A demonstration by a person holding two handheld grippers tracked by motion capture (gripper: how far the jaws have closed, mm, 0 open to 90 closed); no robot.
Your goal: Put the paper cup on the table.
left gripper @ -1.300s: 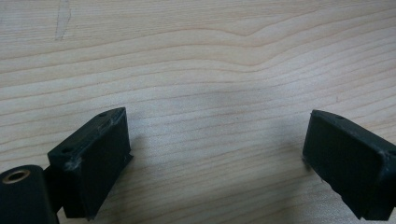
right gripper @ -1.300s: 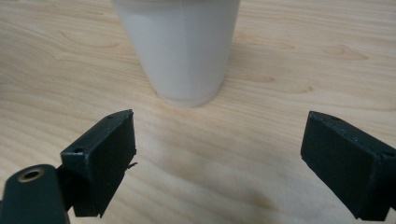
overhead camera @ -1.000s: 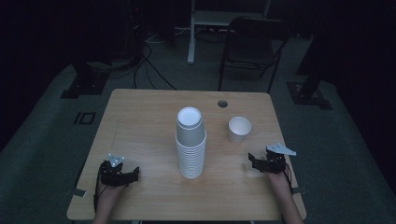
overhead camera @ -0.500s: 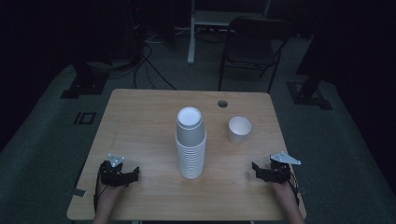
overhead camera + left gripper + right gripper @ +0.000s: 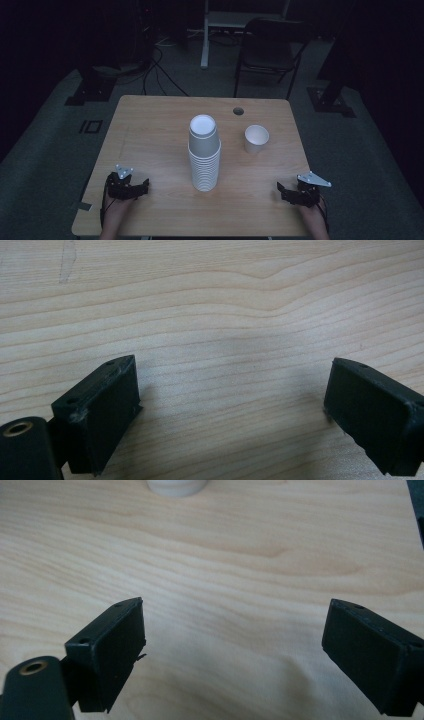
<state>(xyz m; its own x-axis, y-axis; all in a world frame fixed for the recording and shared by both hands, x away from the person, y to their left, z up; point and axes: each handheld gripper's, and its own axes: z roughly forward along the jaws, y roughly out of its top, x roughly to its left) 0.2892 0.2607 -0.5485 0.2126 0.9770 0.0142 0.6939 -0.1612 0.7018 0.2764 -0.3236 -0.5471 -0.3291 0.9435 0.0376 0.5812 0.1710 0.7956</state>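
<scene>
My left claw [image 5: 131, 186] and right claw [image 5: 299, 193] rest wide open, empty. The tall cup stack [image 5: 204, 154] could topple if nudged off-centre toward the single cup [image 5: 256, 138].

High overview; two tabletop [image 5: 150, 130] close-ups

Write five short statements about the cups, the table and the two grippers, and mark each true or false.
1. A tall stack of white paper cups stands near the middle of the light wooden table. True.
2. The single white paper cup lies on its side. False: it stands upright, mouth up, to the right of the stack.
3. The left gripper is shut on a cup. False: its jaws stand wide apart over bare wood.
4. The right gripper is open and holds nothing. True.
5. The single cup touches the stack. False: bare table shows between them.
</scene>
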